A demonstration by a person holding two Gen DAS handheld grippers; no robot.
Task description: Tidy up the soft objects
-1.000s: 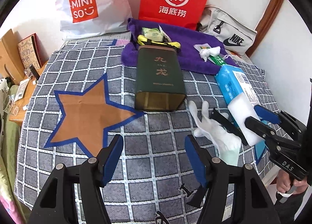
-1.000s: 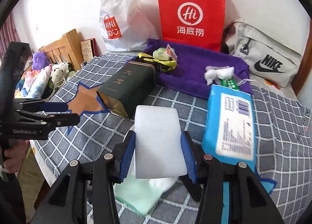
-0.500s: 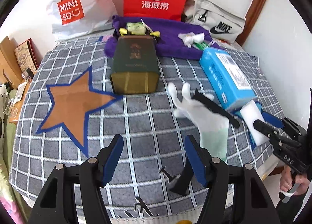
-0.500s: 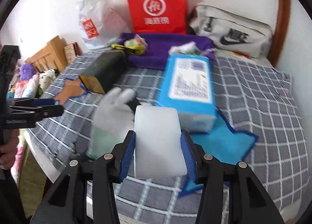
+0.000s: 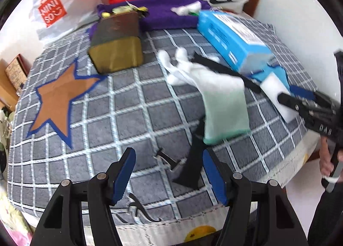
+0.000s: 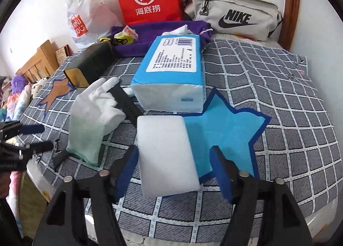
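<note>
Lying between the opening jaws of the right gripper (image 6: 173, 169), the white sponge block (image 6: 166, 156) is seen at the blue star's (image 6: 225, 132) edge, long axis along the fingers; the left gripper (image 5: 169, 178), parted and empty, is held nearer the glove (image 5: 214, 94)

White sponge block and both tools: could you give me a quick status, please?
Right tool opening, white sponge block between its pads on the blue star patch. Left tool open, empty. White glove and tissue pack close beside the block.
</note>
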